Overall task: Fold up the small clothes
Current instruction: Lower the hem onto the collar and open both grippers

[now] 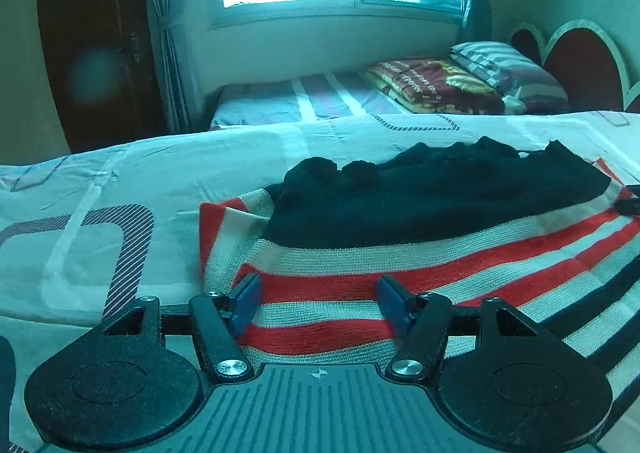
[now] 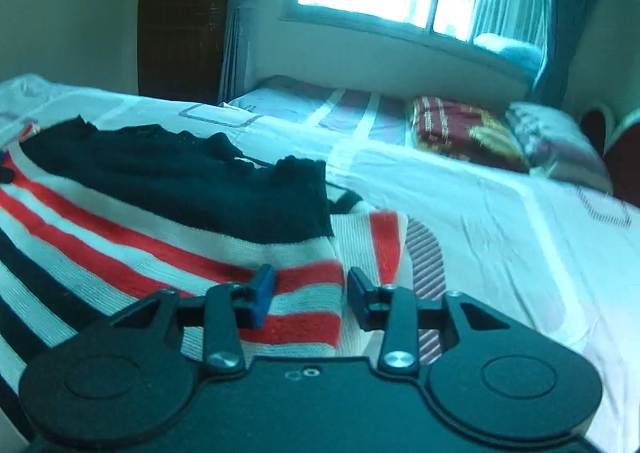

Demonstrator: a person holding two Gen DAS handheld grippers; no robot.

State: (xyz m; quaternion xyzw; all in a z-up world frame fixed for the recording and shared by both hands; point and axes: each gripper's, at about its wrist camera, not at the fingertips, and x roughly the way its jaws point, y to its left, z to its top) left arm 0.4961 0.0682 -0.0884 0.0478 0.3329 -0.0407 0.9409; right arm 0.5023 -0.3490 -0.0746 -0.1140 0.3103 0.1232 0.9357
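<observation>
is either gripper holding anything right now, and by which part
Nothing is held. The left gripper and right gripper are both open, fingers straddling the near edge of the striped knit garment without closing on it.

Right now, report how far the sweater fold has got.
Done: the striped sweater lies spread on the bed, its black part doubled over. In hand: nothing; left gripper and right gripper are open over its near edge. Left: grasp and fold.

Red, cream and dark navy stripes are being shown by the sweater [image 1: 400, 273], black by its upper part; beneath the sweater, grey hatched squares are being displayed by the white bedsheet [image 1: 120, 181].
</observation>
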